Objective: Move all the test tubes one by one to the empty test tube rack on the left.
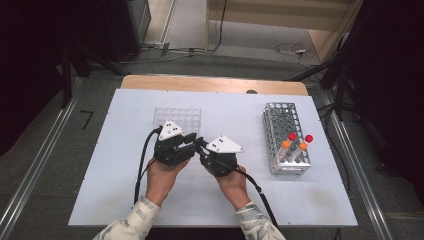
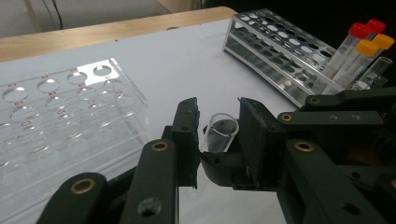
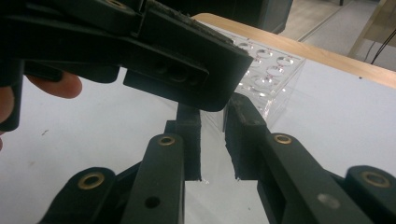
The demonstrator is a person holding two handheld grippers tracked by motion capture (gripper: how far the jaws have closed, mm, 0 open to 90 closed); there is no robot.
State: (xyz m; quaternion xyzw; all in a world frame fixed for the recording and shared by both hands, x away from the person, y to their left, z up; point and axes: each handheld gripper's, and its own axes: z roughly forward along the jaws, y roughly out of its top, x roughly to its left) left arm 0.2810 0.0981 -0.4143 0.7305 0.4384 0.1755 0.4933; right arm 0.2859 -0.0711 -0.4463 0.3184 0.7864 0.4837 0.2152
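A clear open glass tube [image 2: 219,136] sits mid-table, pinched by both the left gripper [image 2: 217,135] and the right gripper [image 3: 212,140]. Their jaws are nearly closed on it. The clear rack [image 1: 177,119] behind is empty; the metal rack [image 1: 280,125] at right holds capped tubes [image 1: 296,142].

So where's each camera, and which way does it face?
High view: above the table, looking forward and down; left hand, right hand show.
Left gripper view: rides the left gripper, facing the metal rack; its fingers flank a clear tube.
Right gripper view: rides the right gripper, fingers showing, facing the clear rack.
Both gripper views share that rack.
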